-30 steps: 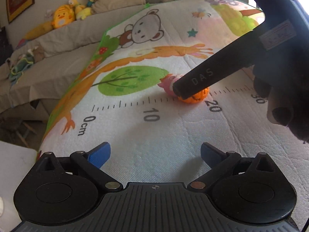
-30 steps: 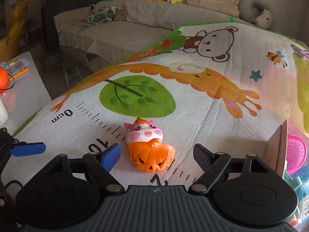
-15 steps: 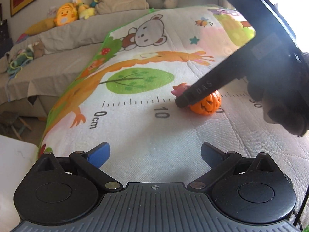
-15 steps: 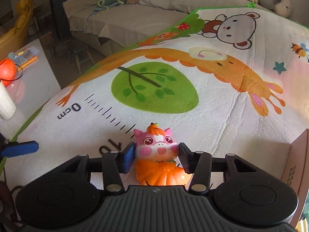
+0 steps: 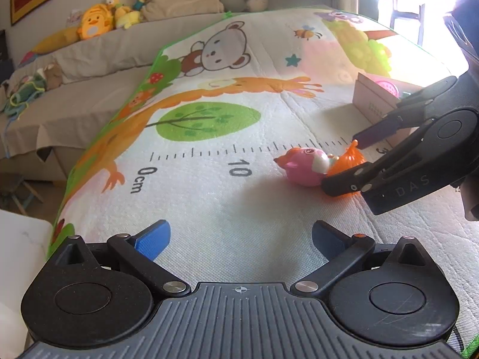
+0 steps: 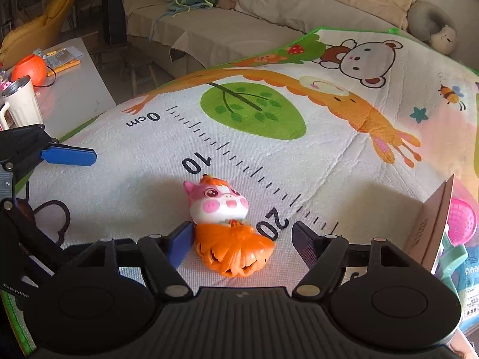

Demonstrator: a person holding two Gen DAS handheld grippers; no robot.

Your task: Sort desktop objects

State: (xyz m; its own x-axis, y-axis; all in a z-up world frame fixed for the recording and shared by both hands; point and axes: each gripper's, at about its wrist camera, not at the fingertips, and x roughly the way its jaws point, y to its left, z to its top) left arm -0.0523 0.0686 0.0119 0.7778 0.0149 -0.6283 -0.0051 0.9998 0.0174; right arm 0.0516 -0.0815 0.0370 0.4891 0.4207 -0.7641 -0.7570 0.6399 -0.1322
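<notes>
right gripper (image 6: 241, 239) open wide, fingers straddling the toy (image 6: 227, 227) without clamping it; blue left pad just beside or touching the orange pumpkin base, right pad well clear. toy lying tipped on the mat (image 6: 149, 155), pink head toward the printed ruler, near the 20 mark. same pairing visible from the left wrist view: right gripper (image 5: 344, 161) low over the toy (image 5: 317, 167), one finger in front of the base, the other behind. left gripper (image 5: 239, 239) open too, holding nothing, hovering over bare mat, well apart from the toy. box (image 6: 431, 227) at the right edge with a pink basket (image 6: 462, 221) inside, likely the sorting target.

risks, by judgement: closing on the rounded, lying base could squeeze the toy out forward or roll it; uneven contact, left pad first, could push it sideways toward the box flap; a grip on the narrow joint between head and pumpkin could let it swing or drop on lifting.
</notes>
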